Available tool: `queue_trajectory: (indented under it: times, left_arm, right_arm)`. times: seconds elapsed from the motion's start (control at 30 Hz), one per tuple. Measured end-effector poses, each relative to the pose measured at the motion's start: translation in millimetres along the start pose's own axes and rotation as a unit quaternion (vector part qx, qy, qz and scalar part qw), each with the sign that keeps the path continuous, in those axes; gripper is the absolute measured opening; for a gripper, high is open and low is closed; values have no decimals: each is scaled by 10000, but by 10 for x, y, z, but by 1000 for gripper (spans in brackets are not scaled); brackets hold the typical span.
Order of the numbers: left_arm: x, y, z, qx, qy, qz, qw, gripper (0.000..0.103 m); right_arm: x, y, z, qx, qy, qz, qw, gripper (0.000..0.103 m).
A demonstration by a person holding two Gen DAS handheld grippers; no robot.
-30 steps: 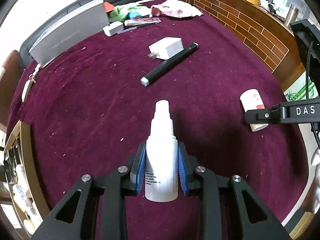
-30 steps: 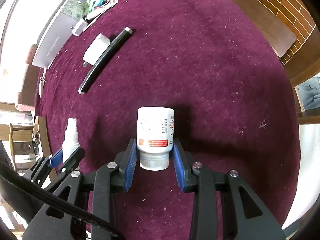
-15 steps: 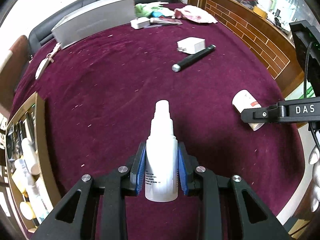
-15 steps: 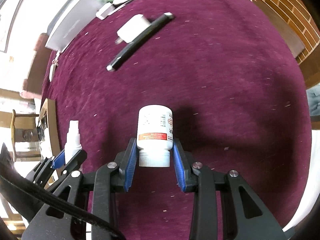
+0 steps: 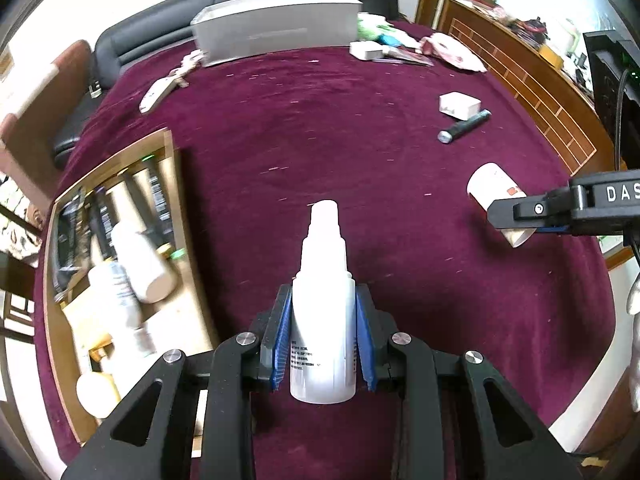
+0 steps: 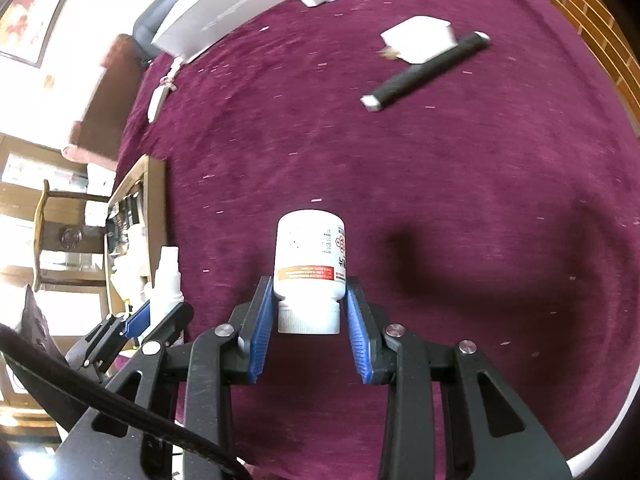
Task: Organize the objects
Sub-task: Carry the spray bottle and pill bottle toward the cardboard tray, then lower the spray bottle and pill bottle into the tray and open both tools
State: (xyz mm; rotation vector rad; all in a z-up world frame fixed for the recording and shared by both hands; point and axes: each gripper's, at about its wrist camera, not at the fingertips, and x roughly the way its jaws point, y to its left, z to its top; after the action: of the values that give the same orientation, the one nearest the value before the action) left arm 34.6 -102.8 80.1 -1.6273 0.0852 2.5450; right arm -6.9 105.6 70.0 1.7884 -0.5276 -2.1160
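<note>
My left gripper is shut on a white spray bottle, held upright above the maroon tablecloth. My right gripper is shut on a white pill bottle with a red-banded label, gripped at its cap end. The pill bottle and right gripper also show at the right of the left wrist view. A wooden tray holding several bottles and tubes lies to the left of the left gripper. The spray bottle shows at the left of the right wrist view.
A black pen-like stick and a white charger lie at the far right. A grey box, a white key tag, a white block and cloths sit at the back. Wooden furniture borders the right edge.
Both grippers have moved left with their bottles. The wooden tray has come much further into view on the left. The pen and charger have shifted away to the right.
</note>
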Motion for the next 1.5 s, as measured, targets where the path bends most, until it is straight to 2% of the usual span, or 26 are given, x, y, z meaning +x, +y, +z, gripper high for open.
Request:
queue_trajectory:
  times: [0.13,0.43,0.7,0.9,1.27,1.5]
  left_arm:
    - [-77,320,-98,-154,-21,78,9998,25]
    - [-163,1092,-325,-670,12,208,9975,25]
    - [-174,1597,-433,-988,31,229,9948,25]
    - [-170,1851,-495,-1137,53,200,9933,25]
    - [-101,2233,-695,-1409,186,134,9898,25]
    - [-14,2336,-707,-1437,256,29,9893,25]
  right_arm:
    - [137,297,4,-78,86,164,9998,32]
    - [447,929,7,-415,231,256,9985,32]
    - [628,1299,17,-569,330,322,9973,32]
    - [763,1575,68,-632,433,449,9960,32]
    - [1113,2224,200,-1121,554,421,9913,33]
    - [1483,2618,406,-1388,604,158,9883,33]
